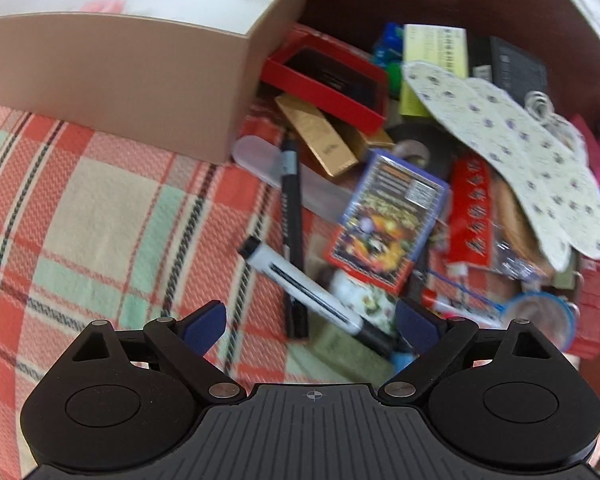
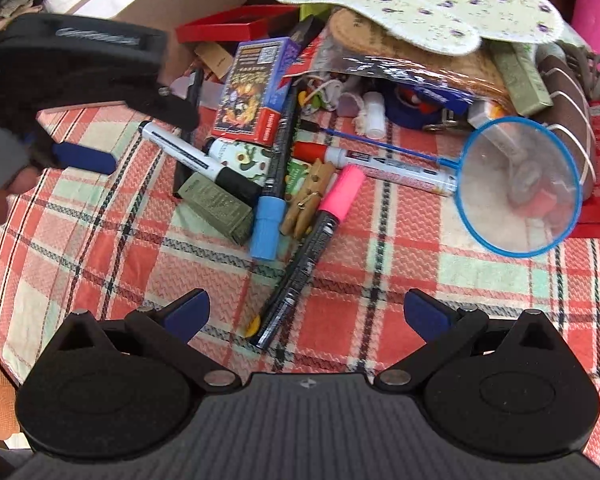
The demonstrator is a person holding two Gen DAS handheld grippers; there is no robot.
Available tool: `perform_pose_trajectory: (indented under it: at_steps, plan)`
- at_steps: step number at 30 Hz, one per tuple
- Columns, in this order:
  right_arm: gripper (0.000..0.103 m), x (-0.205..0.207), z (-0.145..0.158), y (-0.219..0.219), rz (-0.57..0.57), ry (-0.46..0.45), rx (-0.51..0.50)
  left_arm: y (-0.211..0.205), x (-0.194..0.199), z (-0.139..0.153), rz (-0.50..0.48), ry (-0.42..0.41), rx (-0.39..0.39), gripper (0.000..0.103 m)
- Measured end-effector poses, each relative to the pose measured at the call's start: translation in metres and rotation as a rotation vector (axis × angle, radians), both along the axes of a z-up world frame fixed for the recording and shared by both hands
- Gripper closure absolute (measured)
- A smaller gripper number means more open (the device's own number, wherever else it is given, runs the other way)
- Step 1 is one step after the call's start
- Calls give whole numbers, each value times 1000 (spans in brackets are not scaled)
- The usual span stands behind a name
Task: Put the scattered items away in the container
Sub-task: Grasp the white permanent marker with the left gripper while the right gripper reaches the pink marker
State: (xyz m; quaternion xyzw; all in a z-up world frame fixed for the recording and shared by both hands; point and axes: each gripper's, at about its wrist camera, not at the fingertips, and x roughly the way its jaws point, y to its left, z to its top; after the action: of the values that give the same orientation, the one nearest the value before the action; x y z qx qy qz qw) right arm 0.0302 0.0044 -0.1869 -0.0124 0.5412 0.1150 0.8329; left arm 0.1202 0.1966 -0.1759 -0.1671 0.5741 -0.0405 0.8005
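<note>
Left gripper [image 1: 310, 322] is spread wide over the plaid tablecloth [image 1: 80, 200], gripping nothing, a white marker [image 1: 300, 284] lying between its fingers. Right gripper [image 2: 306, 312] is wide too, empty, above a pink-capped pen [image 2: 312, 248]. The clutter sprawls at twelve to two o'clock (insoles on top), the cardboard box [image 1: 112, 80] at eleven.

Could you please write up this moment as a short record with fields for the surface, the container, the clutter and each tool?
surface: plaid tablecloth
container: beige box, standing left of the pile
clutter: white marker, pink-capped marker, blue-capped marker, blue net, card box, floral insoles
left tool: open, holding nothing, white marker between its fingers
right tool: open, holding nothing, above the pink-capped marker's end
</note>
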Motion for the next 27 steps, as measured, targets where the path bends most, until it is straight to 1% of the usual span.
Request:
perform_pose_trajectory:
  at_steps: [3,5,7,8,9,11,12,13,16,18,20,23,24,27]
  plan:
    - [1,3,-1,6,15,4,-8,0,9,-7,16,21,-14,8]
    - [1,3,-1,7,12,8,-13,-2,15,-13,4,33,-9,12]
    - [1,4,-1,8,7,13,-17,-5,20,-19,-22,54,7,22]
    - [1,5,-2,8,4,17,-19,-7,22,-23,-32,72,19,25]
    - [1,6,-3,8,1,22,-21,-7,24,-26,-34,85,18,33]
    - [1,6,-5,8,-5,29,-21,-5,25,-29,-30,100,-8,40]
    - [1,6,-5,8,-6,32,-22,-5,26,-30,-30,103,-18,49]
    - [1,6,-6,8,-6,36,-22,-5,27,-29,-35,104,-21,54]
    - [2,7,-9,9,0,48,-23,-3,28,-28,-45,111,-16,65]
    - [3,8,-9,11,8,54,-21,-1,28,-27,-57,119,-15,67]
    - [7,8,-11,12,18,63,-23,1,26,-26,-83,126,-4,70]
    - [15,8,-13,14,29,81,-15,4,20,-23,-149,121,30,73]
    - [19,7,-14,15,33,86,-14,5,18,-22,-173,119,42,73]
    - [27,6,-16,17,42,99,-20,7,11,-19,-253,111,101,73]
